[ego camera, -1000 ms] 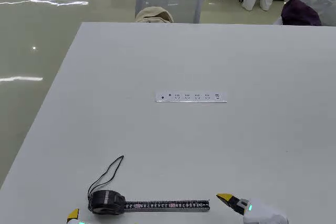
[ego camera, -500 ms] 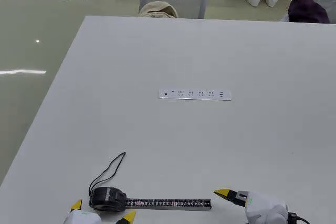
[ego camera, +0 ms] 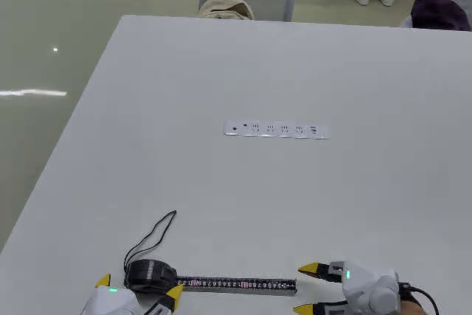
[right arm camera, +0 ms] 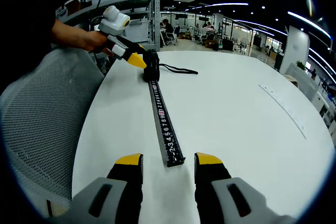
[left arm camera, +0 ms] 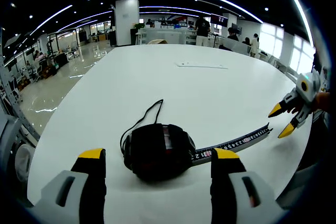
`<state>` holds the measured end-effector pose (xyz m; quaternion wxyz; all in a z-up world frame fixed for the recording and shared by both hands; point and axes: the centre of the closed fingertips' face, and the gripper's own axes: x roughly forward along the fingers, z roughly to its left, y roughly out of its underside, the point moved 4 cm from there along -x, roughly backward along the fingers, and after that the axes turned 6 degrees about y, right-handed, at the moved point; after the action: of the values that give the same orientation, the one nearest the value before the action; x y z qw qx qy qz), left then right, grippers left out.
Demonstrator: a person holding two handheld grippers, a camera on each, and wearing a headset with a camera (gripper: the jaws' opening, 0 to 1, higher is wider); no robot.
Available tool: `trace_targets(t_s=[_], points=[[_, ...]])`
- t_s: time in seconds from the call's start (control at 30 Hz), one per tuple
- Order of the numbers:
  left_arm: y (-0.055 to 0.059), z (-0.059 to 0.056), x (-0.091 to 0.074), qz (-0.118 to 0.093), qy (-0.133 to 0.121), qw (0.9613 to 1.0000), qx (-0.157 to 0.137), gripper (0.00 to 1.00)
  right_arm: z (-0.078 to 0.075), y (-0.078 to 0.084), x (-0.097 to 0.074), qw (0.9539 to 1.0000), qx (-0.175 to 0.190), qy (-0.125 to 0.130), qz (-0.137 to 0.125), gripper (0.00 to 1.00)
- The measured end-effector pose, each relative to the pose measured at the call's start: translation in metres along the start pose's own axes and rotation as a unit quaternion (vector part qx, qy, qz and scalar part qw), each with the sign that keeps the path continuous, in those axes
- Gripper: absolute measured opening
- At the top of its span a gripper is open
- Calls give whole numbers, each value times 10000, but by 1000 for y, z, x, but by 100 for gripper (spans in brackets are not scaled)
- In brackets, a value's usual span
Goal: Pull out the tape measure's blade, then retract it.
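blade (ego camera: pixel 236 284) lies drawn out flat near the table's (ego camera: pixel 295 197) front edge, its long axis running from the case (ego camera: pixel 150 276) straight to the mouth of the spread right gripper (ego camera: pixel 308 288). left gripper (ego camera: pixel 139 287), also spread, straddles the case without touching it.

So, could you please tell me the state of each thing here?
Tape measure case: lying on the table.
Blade: pulled out, flat on the table.
Cord: slack on the table.
Left gripper: open, astride the case.
Right gripper: open at the blade's end.
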<state>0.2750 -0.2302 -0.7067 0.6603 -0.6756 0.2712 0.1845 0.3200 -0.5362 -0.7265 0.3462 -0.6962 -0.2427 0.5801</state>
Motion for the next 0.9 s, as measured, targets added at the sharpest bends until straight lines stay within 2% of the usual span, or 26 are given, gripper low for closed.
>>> trace_targets(t_s=[0.13,0.43,0.9], points=[[-1,0,2,0,-19,10000,-7,79,-2,3,5,9997,-174,-138,75,34],[-1,-1,7,-29,-60,10000,5,77,-7,8,13,9987,-246,-424,107,27],[3,-1,11,-33,-170,9998,-98,76,-9,12,22,9969,-339,-685,167,17]])
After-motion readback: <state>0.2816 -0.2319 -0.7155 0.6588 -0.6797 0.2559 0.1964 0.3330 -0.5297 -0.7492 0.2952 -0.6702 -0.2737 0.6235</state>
